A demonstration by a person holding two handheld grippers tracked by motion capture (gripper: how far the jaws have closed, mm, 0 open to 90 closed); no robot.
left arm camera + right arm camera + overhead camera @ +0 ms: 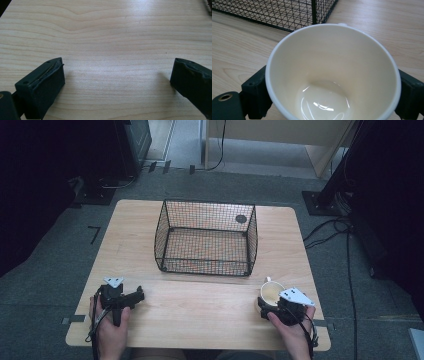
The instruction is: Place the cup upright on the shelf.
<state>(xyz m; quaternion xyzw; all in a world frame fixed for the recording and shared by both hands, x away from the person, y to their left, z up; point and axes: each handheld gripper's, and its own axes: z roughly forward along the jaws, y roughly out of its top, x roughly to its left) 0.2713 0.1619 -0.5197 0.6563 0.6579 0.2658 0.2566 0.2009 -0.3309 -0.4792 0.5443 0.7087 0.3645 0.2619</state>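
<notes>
A white cup [270,291] stands near the table's front right, its handle turned toward the black wire basket [205,252] at the middle of the table. My right gripper [267,304] is shut on the cup, one jaw against each side. From the right gripper view the cup [332,65] is empty inside, with the basket [274,12] just beyond it. My left gripper [136,296] rests at the front left, pointing right. Its jaws [117,77] stand open over bare wood.
The light wooden table [200,315] has the empty basket in its middle and a dark round spot [241,218] behind it. Cables [330,232] and black stands lie on the floor to the right and at the back.
</notes>
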